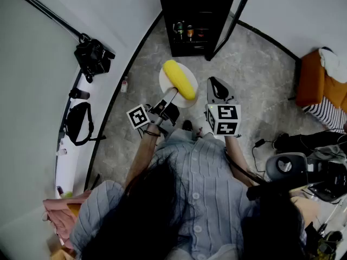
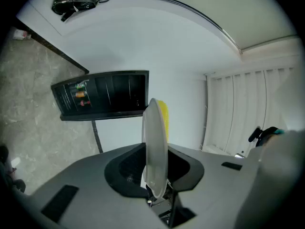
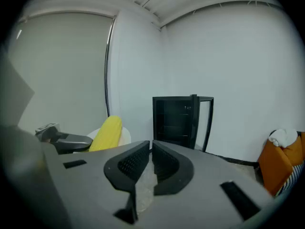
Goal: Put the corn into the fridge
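Observation:
A yellow corn cob lies on a small white plate, held up in front of me over the floor. My left gripper is shut on the plate's near rim. In the left gripper view the plate stands edge-on between the jaws, with the corn showing behind it. To the plate's right, my right gripper is shut with nothing in it. The black fridge stands ahead with its glass door swung open. The right gripper view shows the corn at left and the fridge straight ahead.
Bottles stand on a fridge shelf. Black bags hang by the left wall, and a small bottle stands on the floor near it. An orange chair and cabled equipment are at the right.

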A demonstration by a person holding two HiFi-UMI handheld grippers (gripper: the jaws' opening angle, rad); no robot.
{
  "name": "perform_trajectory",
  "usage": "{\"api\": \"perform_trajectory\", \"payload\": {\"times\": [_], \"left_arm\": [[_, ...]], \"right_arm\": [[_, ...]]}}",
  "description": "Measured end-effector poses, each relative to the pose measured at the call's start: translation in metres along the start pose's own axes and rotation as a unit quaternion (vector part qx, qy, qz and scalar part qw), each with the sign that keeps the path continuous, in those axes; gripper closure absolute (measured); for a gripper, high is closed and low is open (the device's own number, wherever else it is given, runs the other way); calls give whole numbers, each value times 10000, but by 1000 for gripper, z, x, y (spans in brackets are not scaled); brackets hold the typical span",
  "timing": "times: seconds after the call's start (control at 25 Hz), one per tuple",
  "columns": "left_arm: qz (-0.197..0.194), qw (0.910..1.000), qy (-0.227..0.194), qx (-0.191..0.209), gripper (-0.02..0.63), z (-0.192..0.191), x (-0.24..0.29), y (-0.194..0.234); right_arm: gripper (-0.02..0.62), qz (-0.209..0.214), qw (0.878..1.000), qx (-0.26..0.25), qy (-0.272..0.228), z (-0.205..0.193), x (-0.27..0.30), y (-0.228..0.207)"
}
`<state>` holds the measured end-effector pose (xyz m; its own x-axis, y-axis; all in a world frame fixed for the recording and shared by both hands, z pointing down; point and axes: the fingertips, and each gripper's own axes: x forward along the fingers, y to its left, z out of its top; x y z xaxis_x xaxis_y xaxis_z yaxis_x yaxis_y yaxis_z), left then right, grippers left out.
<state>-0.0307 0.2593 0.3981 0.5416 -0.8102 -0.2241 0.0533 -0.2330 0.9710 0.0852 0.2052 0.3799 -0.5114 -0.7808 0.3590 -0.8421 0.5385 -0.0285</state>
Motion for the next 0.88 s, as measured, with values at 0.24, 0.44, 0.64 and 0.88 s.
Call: {"api": "perform_trajectory", "payload": {"times": [0.24,0.44,0.64,0.88], "left_arm": [[-9,9999,113,1,526,0,1,1],[4,9997,238,-14,526,0,3,6],[-11,9993,351,-84,526,-1,5,12],[-68,9987,440,-229,526,0,12,18]], "right_arm": [[566,-105,9998,102,-147,1,0,0],[566,-212,9996,137,-143,-6,-2,-3],[566,-286,9995,130,-70,-17,-5,-3],[566,-390,9992,119,-21,-15,-1,-10]]}}
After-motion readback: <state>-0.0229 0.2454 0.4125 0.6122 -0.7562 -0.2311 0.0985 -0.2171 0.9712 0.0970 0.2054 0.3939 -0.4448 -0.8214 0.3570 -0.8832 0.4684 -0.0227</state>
